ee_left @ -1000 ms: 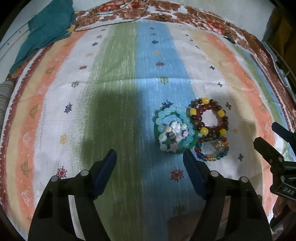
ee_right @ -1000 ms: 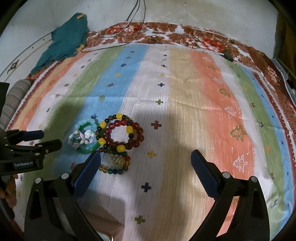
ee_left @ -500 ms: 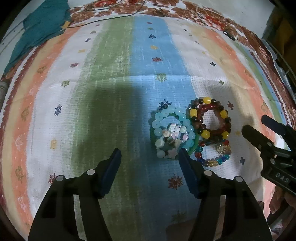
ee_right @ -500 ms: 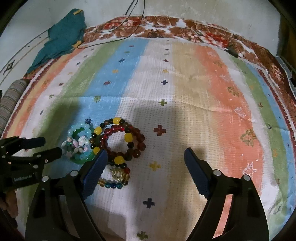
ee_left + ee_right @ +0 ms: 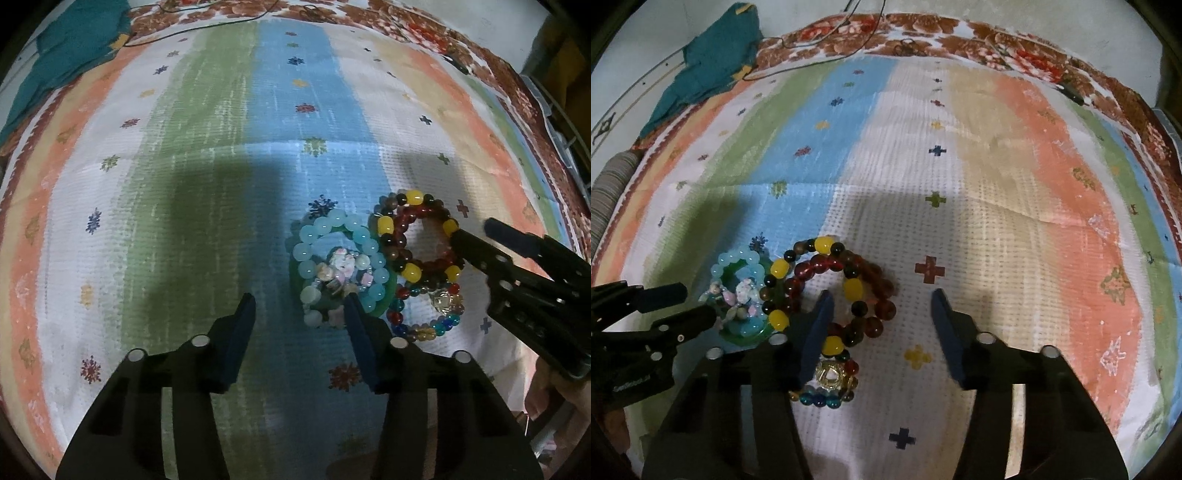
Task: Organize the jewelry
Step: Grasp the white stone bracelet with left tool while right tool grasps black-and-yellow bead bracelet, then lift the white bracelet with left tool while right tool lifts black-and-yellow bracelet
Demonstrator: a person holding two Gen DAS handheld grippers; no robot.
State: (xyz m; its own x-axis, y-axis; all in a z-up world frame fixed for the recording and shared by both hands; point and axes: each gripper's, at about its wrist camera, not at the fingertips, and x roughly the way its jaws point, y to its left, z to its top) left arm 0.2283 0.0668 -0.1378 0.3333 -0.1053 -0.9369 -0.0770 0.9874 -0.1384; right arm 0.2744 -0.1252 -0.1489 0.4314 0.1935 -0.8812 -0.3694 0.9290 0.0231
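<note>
While your left gripper [image 5: 299, 314] hangs low over the striped cloth [image 5: 221, 155], its jaws stand spread with nothing between them; its right finger sits over the near edge of the pale blue bead bracelet [image 5: 343, 258], which lies with a green bangle [image 5: 386, 295] and a small shell-bead cluster [image 5: 341, 269]. Your right gripper [image 5: 881, 321] is likewise released and grasps nothing, its left finger over the dark red and yellow bead bracelets [image 5: 831, 284]. Those touch the blue group on one side and a small mixed-colour bracelet [image 5: 827, 384] nearer you. At the cloth's far corner you have a teal rag [image 5: 709, 70] and a thin cable [image 5: 812, 48]
</note>
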